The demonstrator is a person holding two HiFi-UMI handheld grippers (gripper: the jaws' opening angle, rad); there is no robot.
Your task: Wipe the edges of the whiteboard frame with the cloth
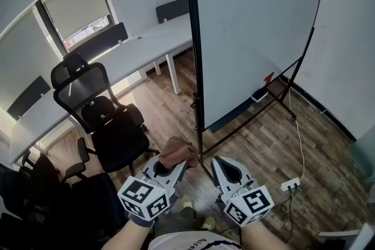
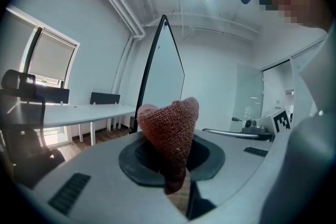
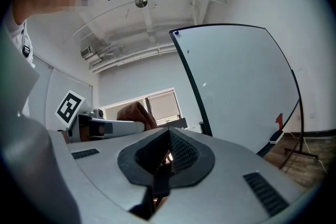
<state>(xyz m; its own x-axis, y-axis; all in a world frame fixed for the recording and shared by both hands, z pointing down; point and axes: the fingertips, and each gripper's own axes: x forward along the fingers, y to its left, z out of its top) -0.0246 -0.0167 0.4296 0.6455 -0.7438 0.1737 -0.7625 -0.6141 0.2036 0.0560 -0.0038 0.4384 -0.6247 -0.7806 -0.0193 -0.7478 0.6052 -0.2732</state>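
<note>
At the lower centre of the head view, the left gripper (image 1: 174,165) has its fingers pinching a bunched reddish-brown cloth (image 1: 177,152), which sticks up from between them in the left gripper view. Just to its right, the right gripper (image 1: 217,162) has its fingers pressed together on nothing. The cloth sits near the foot of the black frame (image 1: 193,38) of the whiteboard (image 1: 252,26), which fills the upper right, and a black office chair (image 1: 111,126) stands at the left.
</note>
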